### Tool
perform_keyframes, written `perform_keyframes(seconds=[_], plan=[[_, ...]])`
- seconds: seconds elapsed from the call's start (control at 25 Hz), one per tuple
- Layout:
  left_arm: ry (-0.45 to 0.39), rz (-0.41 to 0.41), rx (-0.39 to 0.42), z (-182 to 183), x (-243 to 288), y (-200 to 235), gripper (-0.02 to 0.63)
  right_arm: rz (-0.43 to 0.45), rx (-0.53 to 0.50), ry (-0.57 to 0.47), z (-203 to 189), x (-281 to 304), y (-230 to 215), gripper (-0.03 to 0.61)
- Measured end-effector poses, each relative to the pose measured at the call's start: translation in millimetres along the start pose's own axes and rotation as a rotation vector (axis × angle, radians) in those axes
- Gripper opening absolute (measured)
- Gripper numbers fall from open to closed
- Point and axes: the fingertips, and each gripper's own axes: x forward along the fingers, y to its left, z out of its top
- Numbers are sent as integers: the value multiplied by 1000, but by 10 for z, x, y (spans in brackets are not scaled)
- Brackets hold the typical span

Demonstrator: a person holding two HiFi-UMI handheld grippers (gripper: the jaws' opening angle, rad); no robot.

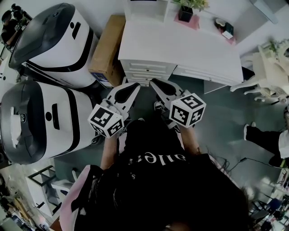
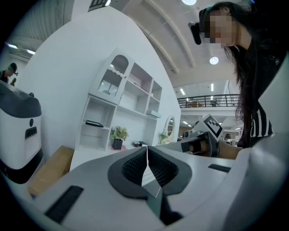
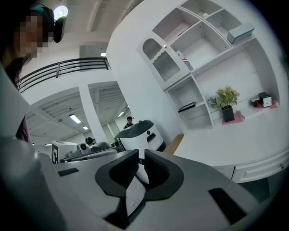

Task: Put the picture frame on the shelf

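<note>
The left tool [image 2: 147, 155] and the right tool [image 3: 139, 158] are both closed tight on nothing, short of the table [image 1: 180, 49]. A dark flat thing, probably the picture frame [image 2: 94, 123], lies in a lower compartment of the shelf [image 2: 131, 109]. It looks light and stiff, perhaps with a fragile face, so pinch its rim.

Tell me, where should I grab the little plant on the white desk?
Grip the dark pot low down, not the leaves: it stands upright and boxy, so its flat sides probably suit the jaws. Come from the desk's open front; the shelf unit crowds one side.
</note>
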Motion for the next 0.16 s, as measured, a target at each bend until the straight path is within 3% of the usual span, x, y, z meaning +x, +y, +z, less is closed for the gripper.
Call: perform_keyframes(seconds=[0.16], plan=[[-1,-3,-4,-17,-55,-11,18,-2,5,2,-44,-2,46,71]])
